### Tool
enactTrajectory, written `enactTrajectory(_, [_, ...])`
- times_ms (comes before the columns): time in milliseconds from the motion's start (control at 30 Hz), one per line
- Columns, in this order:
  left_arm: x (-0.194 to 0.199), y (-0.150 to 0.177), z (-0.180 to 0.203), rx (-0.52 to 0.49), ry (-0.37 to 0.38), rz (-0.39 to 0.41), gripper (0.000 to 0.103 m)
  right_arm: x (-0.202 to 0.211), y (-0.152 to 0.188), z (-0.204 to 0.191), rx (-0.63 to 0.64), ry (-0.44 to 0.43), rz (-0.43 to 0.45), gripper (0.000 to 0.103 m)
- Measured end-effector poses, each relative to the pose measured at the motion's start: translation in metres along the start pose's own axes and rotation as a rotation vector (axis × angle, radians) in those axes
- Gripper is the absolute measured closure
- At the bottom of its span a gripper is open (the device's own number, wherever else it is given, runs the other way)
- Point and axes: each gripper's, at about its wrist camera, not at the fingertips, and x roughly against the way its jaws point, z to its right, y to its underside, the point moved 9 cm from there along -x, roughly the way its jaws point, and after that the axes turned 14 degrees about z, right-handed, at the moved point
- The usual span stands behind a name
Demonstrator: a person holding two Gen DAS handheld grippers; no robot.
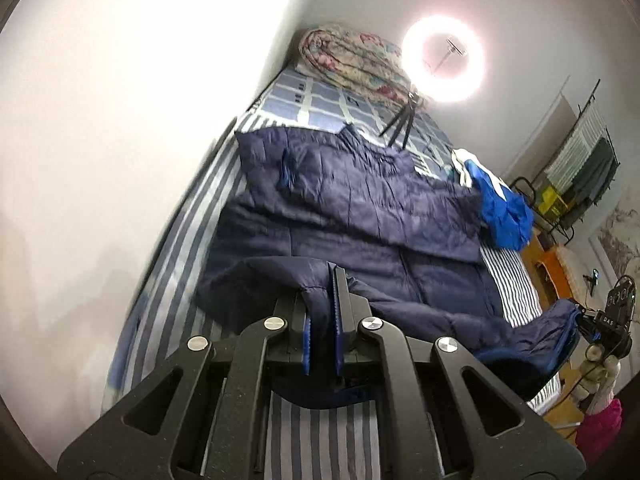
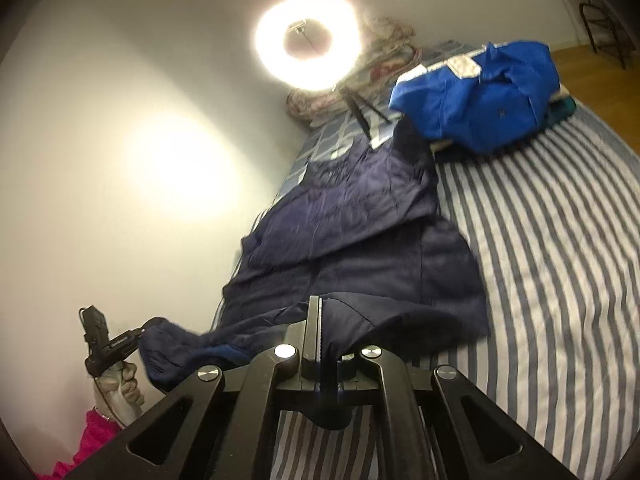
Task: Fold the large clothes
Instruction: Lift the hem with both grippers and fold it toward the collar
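Observation:
A large navy quilted jacket (image 1: 360,208) lies spread on the striped bed (image 1: 188,240); it also shows in the right wrist view (image 2: 352,232). My left gripper (image 1: 322,280) is shut on the jacket's near hem and lifts it off the bed. My right gripper (image 2: 320,312) is shut on the other near corner of the hem. Each gripper shows in the other's view, the right (image 1: 588,322) and the left (image 2: 136,334), both pinching navy fabric. The lifted hem sags between them.
A blue and white garment (image 2: 480,104) lies heaped at the bed's right side, also in the left wrist view (image 1: 500,208). A ring light (image 1: 442,60) on a tripod and a floral quilt (image 1: 352,60) stand at the far end. A white wall (image 1: 120,120) runs along the left.

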Motion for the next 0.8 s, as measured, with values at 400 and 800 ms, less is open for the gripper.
enactTrajectory(400, [-0.117, -0.072, -0.012, -0.031, -0.066, 0.036, 0.097, -0.095, -0.080, 0.015, 0.128, 0.120, 0.048, 0.102])
enactTrajectory(800, [-0.254, -0.044, -0.043, -0.050, -0.151, -0.119, 0.097, -0.210, -0.077, 0.093, 0.126, 0.306, -0.077, 0.102])
